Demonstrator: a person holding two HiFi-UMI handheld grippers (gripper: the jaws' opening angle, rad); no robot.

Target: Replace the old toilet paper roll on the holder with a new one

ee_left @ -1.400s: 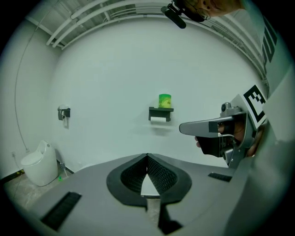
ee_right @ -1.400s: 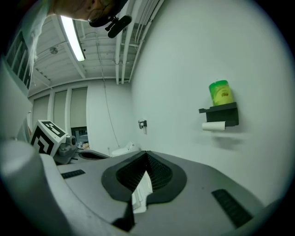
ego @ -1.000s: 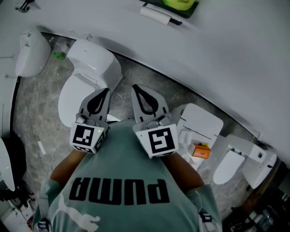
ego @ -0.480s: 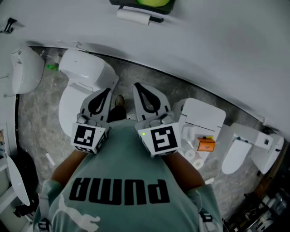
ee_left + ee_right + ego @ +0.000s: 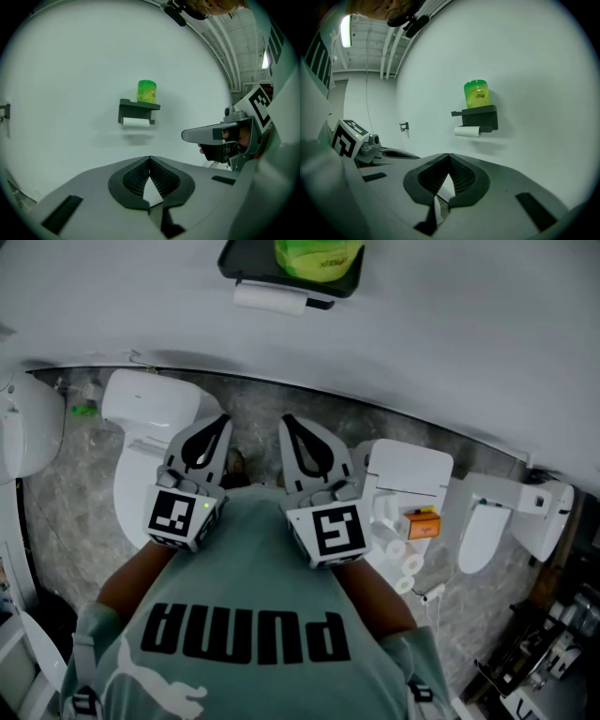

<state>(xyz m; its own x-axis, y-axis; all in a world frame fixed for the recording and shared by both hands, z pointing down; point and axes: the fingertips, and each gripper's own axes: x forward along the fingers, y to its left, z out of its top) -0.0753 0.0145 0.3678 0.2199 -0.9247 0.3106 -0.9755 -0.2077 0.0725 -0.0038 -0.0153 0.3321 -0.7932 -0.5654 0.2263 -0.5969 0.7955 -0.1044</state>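
A black wall holder point(image 5: 291, 268) carries a thin white paper roll point(image 5: 270, 299) under its shelf and a green container point(image 5: 317, 253) on top. Both gripper views face it: in the left gripper view the roll point(image 5: 136, 122) sits ahead and above, and in the right gripper view the roll point(image 5: 467, 131) is ahead, slightly right. My left gripper point(image 5: 217, 420) and right gripper point(image 5: 289, 420) are side by side in front of my chest, well short of the wall. Both are shut with nothing between the jaws. Small white rolls point(image 5: 405, 563) lie by the right-hand toilet.
A white toilet point(image 5: 141, 442) stands below the left gripper, and another toilet point(image 5: 408, 474) with an orange box point(image 5: 424, 524) stands to the right. Further fixtures point(image 5: 511, 521) sit at far right. A small metal hook point(image 5: 404, 126) is on the wall left of the holder.
The holder has come further down into the head view and nearer its middle. The toilets have shifted sideways. Both grippers stay shut and side by side.
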